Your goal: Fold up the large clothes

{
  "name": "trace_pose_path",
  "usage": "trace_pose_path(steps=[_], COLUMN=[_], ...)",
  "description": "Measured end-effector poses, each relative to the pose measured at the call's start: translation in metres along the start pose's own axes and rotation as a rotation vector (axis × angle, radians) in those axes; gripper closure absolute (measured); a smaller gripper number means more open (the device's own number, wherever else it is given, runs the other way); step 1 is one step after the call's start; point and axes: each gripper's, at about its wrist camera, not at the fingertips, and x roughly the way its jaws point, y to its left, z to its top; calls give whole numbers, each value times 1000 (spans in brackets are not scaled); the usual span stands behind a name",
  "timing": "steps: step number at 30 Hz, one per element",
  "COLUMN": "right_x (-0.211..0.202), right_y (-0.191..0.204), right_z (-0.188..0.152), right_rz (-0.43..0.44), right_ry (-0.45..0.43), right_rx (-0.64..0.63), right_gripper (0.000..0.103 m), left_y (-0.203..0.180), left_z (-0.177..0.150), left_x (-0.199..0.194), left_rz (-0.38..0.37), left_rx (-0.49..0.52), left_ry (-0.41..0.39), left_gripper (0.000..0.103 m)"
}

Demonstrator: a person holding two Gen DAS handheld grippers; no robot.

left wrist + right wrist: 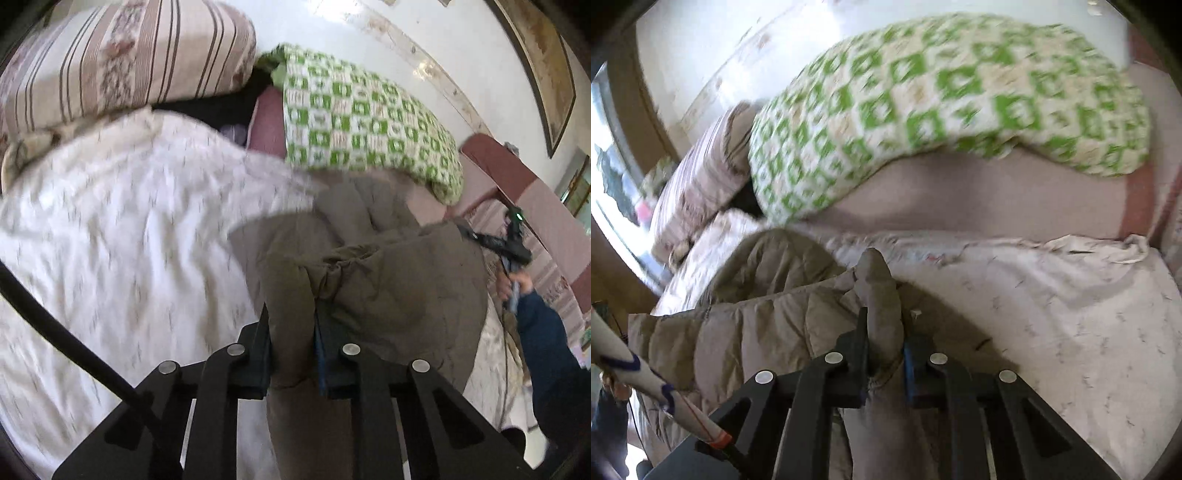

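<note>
In the left wrist view, the left gripper at lower centre clenches a bunched fold of the olive padded jacket lying on the white bedsheet; mid-fold, apparently. In the right wrist view, the right gripper pinches another jacket edge at lower centre; next, both likely carry it across together.

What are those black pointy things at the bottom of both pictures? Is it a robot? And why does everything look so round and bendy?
It is no robot. A person holds a grabbing tool in each hand, and each tool carries a small camera with a wide lens that bends the picture. One picture looks along the left gripper, the other along the right gripper. Each tool's two black fingers pinch a part of the same puffy brown jacket, which lies on a bed under a white sheet. Behind it sit a green checked quilt and a striped pillow. In the left picture the other tool shows far off.
</note>
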Motion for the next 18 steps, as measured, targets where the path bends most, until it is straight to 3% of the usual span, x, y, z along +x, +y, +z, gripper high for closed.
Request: trace_pose_path(steps=[5,10,13,16,18], right_x=[-11,-5,11,24,13], right_y=[-31,-71,-99,-117,-120], right_z=[4,-9,-24,-44,-52], right_rz=[-70,-165,-284,-312,-303], right_ry=[-78,-114,-53,9,-29], right_rx=[122,243,305,326,350], right_gripper=[90,93,102,102,102], left_y=[-17,-44,-49,-43,-39], left_z=[65,122,127,112,103], left_x=[31,88,134,174,184], left_rz=[32,103,191,273,294], left_rx=[10,69,105,124,121], left_ry=[-18,3,78,169,189], left_gripper=[86,86,86,84,80])
